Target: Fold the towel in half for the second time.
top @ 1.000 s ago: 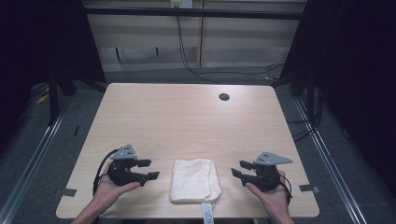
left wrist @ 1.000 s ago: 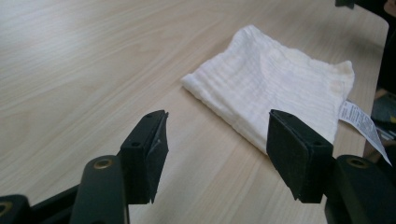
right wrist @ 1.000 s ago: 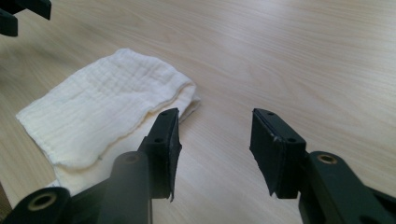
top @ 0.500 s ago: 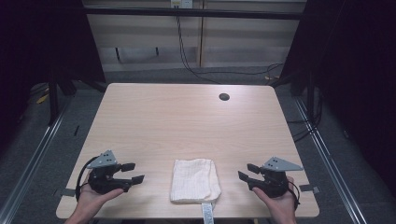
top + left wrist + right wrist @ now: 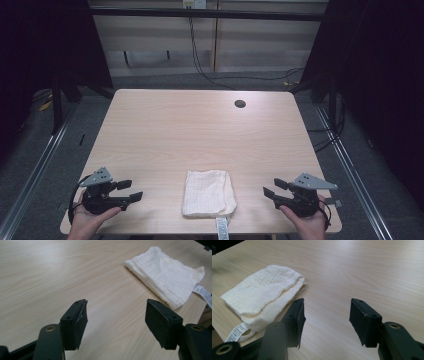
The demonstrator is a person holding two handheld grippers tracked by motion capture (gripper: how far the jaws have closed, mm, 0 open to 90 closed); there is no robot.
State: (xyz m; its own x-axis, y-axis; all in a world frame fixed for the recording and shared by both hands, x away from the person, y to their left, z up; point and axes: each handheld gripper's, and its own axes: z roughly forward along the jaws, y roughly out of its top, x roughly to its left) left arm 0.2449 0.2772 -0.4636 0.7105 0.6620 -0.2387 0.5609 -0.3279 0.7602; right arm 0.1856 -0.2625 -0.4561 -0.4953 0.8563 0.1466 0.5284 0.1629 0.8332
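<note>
As the high view presents the scene, we find a folded white cloth (image 5: 208, 193) lying flat at the lower centre of the frame, near the front edge of the table (image 5: 200, 130), with its label (image 5: 221, 227) reaching past that edge. We judge the folding to be done: the cloth forms a compact rectangle of several stacked layers, and the right claw view shows those layers (image 5: 262, 297) lying evenly on one another.

The left claw (image 5: 131, 190) sits at the lower left of the high view, well apart from the cloth. Its jaws have just been opening, and they stand released with bare table between them. In the left claw view the cloth (image 5: 167, 275) lies at the upper right, clear of both jaws.

The right claw (image 5: 274, 187) sits at the lower right of the high view, likewise apart from the cloth. Its jaws have also just been opening, and nothing is between them. In the right claw view, the label (image 5: 237, 332) shows at the lower left.

We judge that little is left: at most a check of the fold, or setting the claws down. A dark round hole (image 5: 240, 103) sits in the table at the upper right.
</note>
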